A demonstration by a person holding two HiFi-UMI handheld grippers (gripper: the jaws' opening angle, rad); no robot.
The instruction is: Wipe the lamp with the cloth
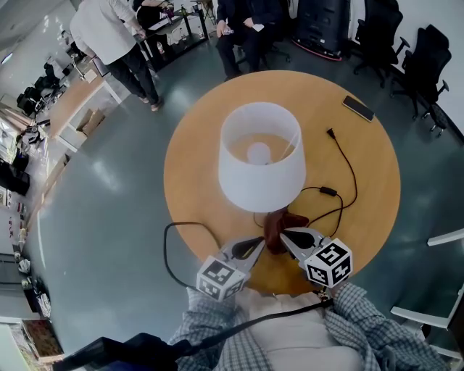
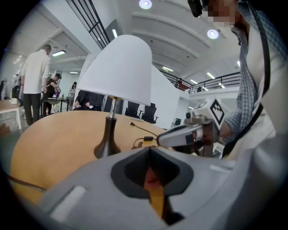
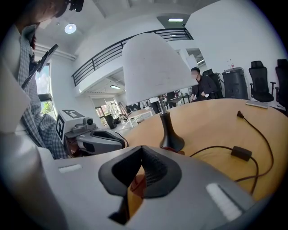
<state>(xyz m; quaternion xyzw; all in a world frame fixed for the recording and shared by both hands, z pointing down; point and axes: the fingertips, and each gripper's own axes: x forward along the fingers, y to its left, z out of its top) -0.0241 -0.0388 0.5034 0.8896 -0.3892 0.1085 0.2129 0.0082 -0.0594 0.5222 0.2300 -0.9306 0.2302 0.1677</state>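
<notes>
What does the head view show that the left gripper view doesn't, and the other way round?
Only the head view: the phone on the far side of the table, and the bulb seen down inside the lampshade.

Only the left gripper view: the lamp's dark base and the ceiling lights.

Both: the lampshade, the wooden table, the black cable, the right tongs, people in the background, and the dark red cloth pinched in the left tongs.
</notes>
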